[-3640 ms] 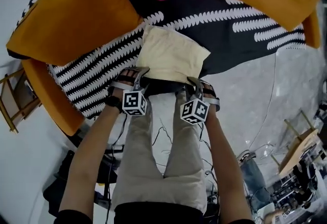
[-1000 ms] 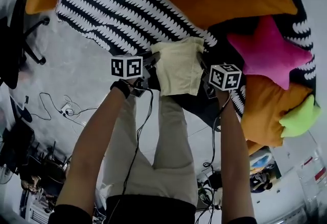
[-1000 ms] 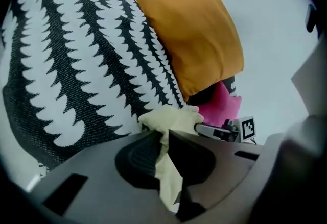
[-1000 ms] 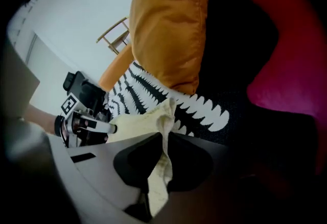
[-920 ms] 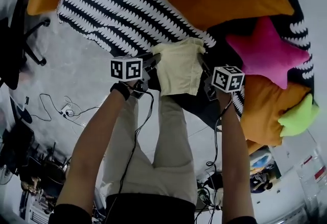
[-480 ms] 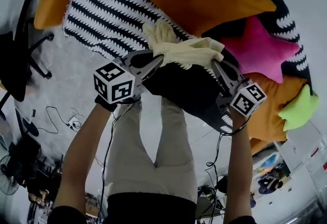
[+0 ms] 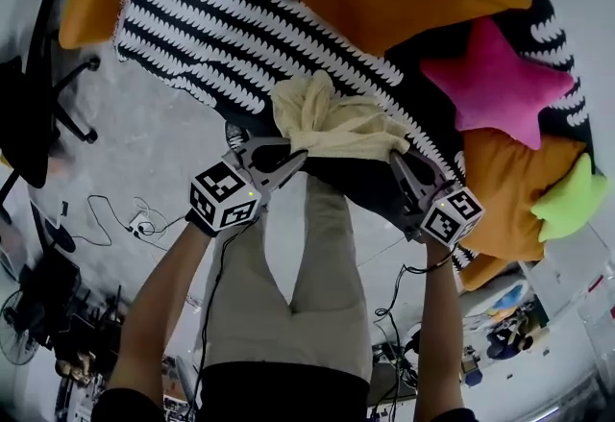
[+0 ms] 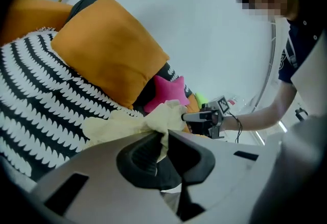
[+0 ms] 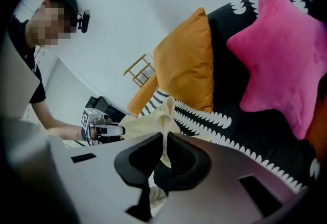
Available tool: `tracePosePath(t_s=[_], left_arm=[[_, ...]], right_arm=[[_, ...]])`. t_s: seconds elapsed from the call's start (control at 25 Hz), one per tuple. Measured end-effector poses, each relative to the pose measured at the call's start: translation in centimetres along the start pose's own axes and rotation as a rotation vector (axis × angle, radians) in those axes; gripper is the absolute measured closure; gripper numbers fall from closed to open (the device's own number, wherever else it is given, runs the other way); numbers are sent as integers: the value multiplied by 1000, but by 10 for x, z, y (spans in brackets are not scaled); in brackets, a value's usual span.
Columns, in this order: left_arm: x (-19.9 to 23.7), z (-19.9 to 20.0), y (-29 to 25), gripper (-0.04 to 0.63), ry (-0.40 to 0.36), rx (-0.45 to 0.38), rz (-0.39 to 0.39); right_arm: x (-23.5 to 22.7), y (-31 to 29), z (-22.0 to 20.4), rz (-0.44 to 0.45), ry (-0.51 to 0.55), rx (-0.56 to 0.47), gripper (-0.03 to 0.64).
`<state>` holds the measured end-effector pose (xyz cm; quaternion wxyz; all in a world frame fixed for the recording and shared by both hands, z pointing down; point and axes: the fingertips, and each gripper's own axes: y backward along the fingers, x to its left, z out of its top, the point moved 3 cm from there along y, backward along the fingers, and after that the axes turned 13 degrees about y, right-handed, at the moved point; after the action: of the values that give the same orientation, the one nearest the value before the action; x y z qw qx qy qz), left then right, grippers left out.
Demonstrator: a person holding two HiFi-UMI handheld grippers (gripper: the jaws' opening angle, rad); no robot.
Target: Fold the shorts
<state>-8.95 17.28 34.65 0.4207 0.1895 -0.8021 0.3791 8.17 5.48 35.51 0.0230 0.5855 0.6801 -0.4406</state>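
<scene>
Head view: at upper left lies the black-and-white striped blanket (image 7: 211,26). At centre frame the left gripper (image 7: 291,161) has its jaws pinched together on one end of the pale yellow shorts (image 7: 338,127). The shorts are bunched, wrinkled and stretched across to the right gripper (image 7: 397,161), whose jaws are likewise clamped on the cloth. In the crumple, waistband and legs cannot be told apart. A pink star cushion (image 7: 500,84) sits at right.

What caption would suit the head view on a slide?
The left gripper and right gripper hold pale yellow shorts above a striped blanket.
</scene>
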Motion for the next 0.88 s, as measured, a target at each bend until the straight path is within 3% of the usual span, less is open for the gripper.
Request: tracePosePath(t_s=[0.12, 0.24, 0.32, 0.44, 0.52, 0.56, 0.64, 0.72, 0.8, 0.88], left_arm=[[-8, -6, -9, 557, -137, 12, 31], [-25, -25, -34, 558, -405, 86, 37], [-34, -53, -58, 558, -563, 170, 5], [-39, -110, -88, 560, -713, 332, -49], [-42, -145, -104, 561, -790, 427, -71], [-42, -157, -109, 561, -819, 458, -78], [-39, -172, -115, 561, -850, 492, -78], [-32, -182, -114, 561, -850, 514, -66], [-26, -192, -114, 561, -851, 529, -56], [-22, -197, -115, 561, -866, 535, -52]], right_arm=[[-8, 2, -15, -18, 18, 21, 577], [-26, 9, -53, -82, 28, 64, 570], [-41, 20, -99, -124, -32, 155, 556], [-59, 49, -168, -225, -183, 293, 446], [-70, 72, -176, -320, -274, 267, 382], [-72, 77, -166, -345, -306, 216, 380], [-63, 62, -136, -290, -371, 105, 365], [-39, 19, -112, -129, -447, 51, 259], [-21, -30, -105, -24, -424, 94, 168], [-17, -68, -117, -25, -273, 239, 151]])
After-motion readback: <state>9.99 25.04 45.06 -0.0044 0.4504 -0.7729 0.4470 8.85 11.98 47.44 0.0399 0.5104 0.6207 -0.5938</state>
